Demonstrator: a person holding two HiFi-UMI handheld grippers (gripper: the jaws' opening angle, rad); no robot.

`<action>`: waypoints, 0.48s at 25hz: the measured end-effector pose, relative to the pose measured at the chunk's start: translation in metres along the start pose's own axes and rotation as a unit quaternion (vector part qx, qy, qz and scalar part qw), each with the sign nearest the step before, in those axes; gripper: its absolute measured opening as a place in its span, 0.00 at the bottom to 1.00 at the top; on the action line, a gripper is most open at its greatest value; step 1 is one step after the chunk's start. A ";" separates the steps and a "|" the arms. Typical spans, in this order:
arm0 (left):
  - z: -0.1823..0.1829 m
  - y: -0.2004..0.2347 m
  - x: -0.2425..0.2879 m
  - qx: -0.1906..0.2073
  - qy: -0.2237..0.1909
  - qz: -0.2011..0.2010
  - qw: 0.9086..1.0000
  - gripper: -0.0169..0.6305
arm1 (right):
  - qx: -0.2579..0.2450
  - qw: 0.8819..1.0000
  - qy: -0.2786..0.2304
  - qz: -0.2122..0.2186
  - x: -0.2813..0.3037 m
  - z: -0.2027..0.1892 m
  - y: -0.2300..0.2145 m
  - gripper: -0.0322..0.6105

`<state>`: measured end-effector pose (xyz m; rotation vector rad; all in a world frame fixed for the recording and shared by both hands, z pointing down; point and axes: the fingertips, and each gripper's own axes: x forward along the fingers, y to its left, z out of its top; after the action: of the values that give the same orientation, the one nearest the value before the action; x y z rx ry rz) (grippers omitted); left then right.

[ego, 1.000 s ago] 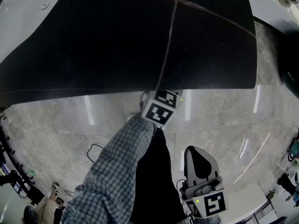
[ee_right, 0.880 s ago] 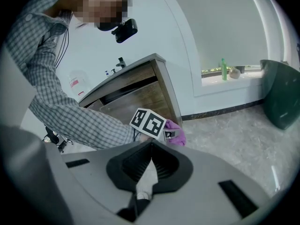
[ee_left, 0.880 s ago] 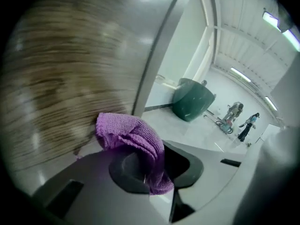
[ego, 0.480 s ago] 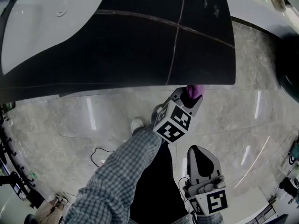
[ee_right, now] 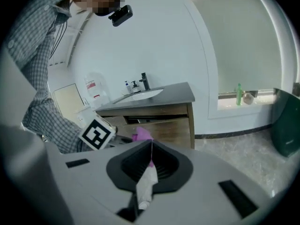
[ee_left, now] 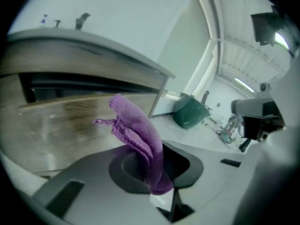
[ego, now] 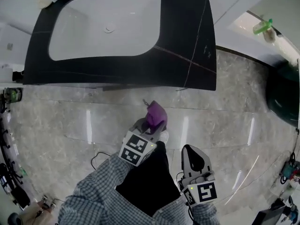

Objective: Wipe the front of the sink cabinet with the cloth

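Withdrawn since half a second ago: left gripper (ego: 147,129) and its cloth, then up at the lower edge of the dark countertop, now out over the floor (ego: 65,121) and clear of the unit; the head view has also shifted so the whole white basin (ego: 103,27) shows. Item, cloth (ee_left: 136,130): purple, knitted texture, bunched; its lower end is pinched between the left gripper's closed jaws and the rest stands up in a loose fold with a small tail to one side. Not touching the cabinet. Item, sink cabinet front (ee_left: 70,121): pale wood grain, a dark recess running along it under the countertop (ego: 187,46); it faces the left gripper, near but apart. Item, right gripper (ee_right: 144,187): jaws pressed together, nothing between them; held low beside the person's body, further from the cabinet than the left, marker cube (ego: 201,192) towards the head camera. Item, sleeve (ego: 101,186): checked fabric, on the left arm. On the countertop behind the basin: a dark faucet (ee_right: 144,81) and small bottles (ee_right: 127,86), labels too small to read. Right of the unit: a green bottle (ego: 262,26) on a window ledge and a dark green bin (ego: 283,95) on the floor.
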<state>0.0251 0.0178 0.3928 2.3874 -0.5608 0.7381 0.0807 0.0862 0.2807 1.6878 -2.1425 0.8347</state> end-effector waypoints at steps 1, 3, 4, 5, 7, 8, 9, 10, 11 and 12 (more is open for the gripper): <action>0.000 0.000 -0.024 -0.005 -0.001 0.009 1.000 0.13 | -0.007 1.000 -0.003 0.000 -0.006 0.009 0.006 0.08; 0.005 -0.003 -0.067 -0.005 -0.006 0.018 1.000 0.13 | -0.022 1.000 -0.016 -0.003 -0.015 0.031 0.014 0.08; 0.009 -0.005 -0.084 0.000 -0.010 0.019 1.000 0.13 | -0.030 0.999 -0.026 -0.005 -0.018 0.041 0.018 0.08; 0.012 -0.008 -0.100 0.004 -0.014 0.017 1.000 0.13 | -0.038 0.999 -0.034 -0.007 -0.021 0.049 0.021 0.08; 0.009 -0.023 -0.132 -0.002 -0.018 0.008 1.000 0.13 | -0.049 0.998 -0.041 -0.010 -0.033 0.058 0.031 0.08; 0.005 -0.032 -0.148 -0.010 -0.017 0.005 1.000 0.13 | -0.050 0.998 -0.043 -0.013 -0.040 0.061 0.037 0.08; 0.002 -0.039 -0.163 -0.016 -0.018 0.004 1.000 0.13 | -0.049 0.998 -0.047 -0.015 -0.047 0.064 0.043 0.08; 0.001 -0.044 -0.176 -0.019 -0.020 0.006 1.000 0.13 | -0.050 0.997 -0.053 -0.018 -0.053 0.070 0.048 0.08; 0.004 -0.046 -0.188 -0.018 -0.025 0.010 0.999 0.13 | -0.049 0.997 -0.062 -0.021 -0.057 0.076 0.052 0.08; 0.007 -0.047 -0.198 -0.017 -0.032 0.017 0.999 0.13 | -0.048 0.996 -0.072 -0.025 -0.061 0.082 0.055 0.08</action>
<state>-0.0976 0.0918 0.2479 2.3828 -0.6361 0.6621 0.0554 0.0936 0.1679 1.7942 -2.1845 0.6031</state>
